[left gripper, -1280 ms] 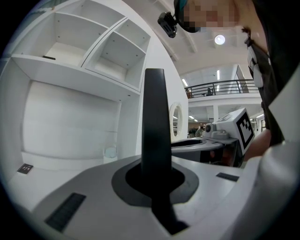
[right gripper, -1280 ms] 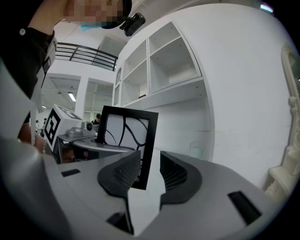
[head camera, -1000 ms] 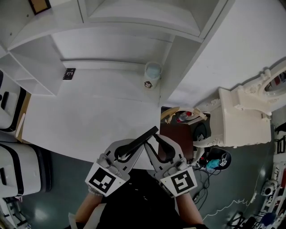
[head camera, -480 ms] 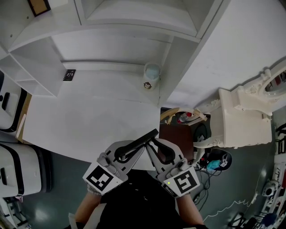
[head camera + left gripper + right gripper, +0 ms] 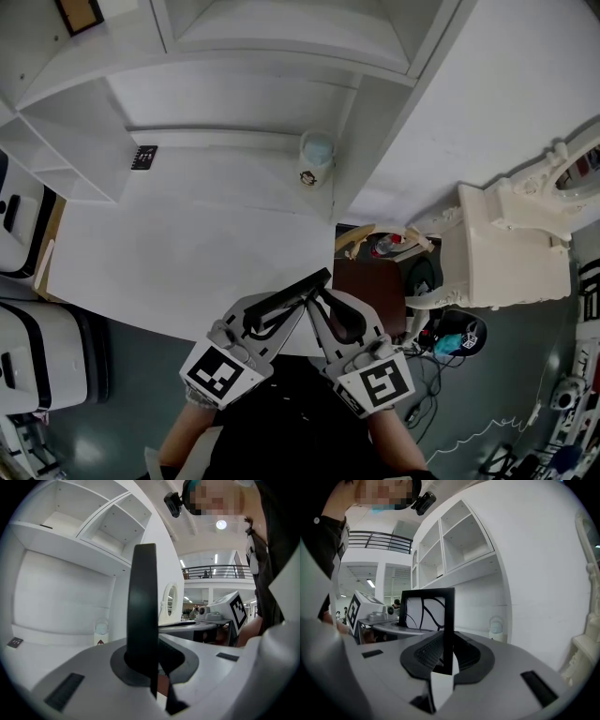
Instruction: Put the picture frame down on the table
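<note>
A black picture frame (image 5: 292,289) hangs over the front edge of the white table (image 5: 169,244), between my two grippers. The left gripper (image 5: 279,307) is shut on it; in the left gripper view the frame (image 5: 143,611) stands edge-on in the jaws (image 5: 152,667). From the right, the right gripper (image 5: 324,306) has just been closing its jaws around the frame's side bar. In the right gripper view the frame (image 5: 425,609) shows a white picture with black lines, and its bar stands between the pads (image 5: 448,660), with a little gap still showing.
A pale cup (image 5: 317,159) stands at the table's back right, and a small black tag (image 5: 144,156) lies at the back left. White shelves rise behind. An ornate white piece of furniture (image 5: 511,244) stands to the right, white machines (image 5: 28,356) to the left.
The right gripper's jaws have drawn in around the frame's side. Both hands and the frame have stayed almost where they were.
</note>
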The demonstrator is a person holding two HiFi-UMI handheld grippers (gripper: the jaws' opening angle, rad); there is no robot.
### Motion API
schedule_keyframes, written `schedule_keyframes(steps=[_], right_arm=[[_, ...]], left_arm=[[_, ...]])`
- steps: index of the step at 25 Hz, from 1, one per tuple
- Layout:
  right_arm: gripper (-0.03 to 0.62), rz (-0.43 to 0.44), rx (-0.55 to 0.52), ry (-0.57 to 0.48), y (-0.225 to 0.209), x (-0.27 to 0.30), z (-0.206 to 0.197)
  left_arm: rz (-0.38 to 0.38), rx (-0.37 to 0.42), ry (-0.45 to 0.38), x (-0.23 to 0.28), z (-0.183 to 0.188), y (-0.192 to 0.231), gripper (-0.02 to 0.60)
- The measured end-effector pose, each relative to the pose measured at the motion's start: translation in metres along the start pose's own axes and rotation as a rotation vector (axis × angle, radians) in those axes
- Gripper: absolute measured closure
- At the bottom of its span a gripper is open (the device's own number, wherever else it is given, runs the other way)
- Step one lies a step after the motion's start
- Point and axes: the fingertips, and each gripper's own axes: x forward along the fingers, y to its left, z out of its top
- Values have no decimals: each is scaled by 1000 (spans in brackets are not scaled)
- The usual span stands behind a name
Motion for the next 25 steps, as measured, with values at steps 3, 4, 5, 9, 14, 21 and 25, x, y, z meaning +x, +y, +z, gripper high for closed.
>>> schedule_keyframes(steps=[3, 4, 5, 9, 14, 21, 25], right_arm=[[528, -27, 8, 2, -4, -1, 0], [528, -35, 10, 4, -6, -1, -1], [528, -44, 11, 5, -7, -1, -1], [528, -82, 32, 4, -15, -1, -2], [528, -118, 34, 27, -25, -1, -6], [528, -163, 36, 36, -34, -1, -8], [528, -176, 34, 42, -35, -1, -10]], left_arm=[[15, -8, 8, 3, -2, 1, 569], [21, -14, 9, 3, -2, 1, 569], [29, -19, 9, 3, -3, 3, 560], [67, -30, 13, 1, -5, 10, 515], [99, -22, 49, -1, -11, 16, 497], [149, 11, 80, -4, -18, 23, 482], [170, 25, 97, -6, -23, 26, 475]])
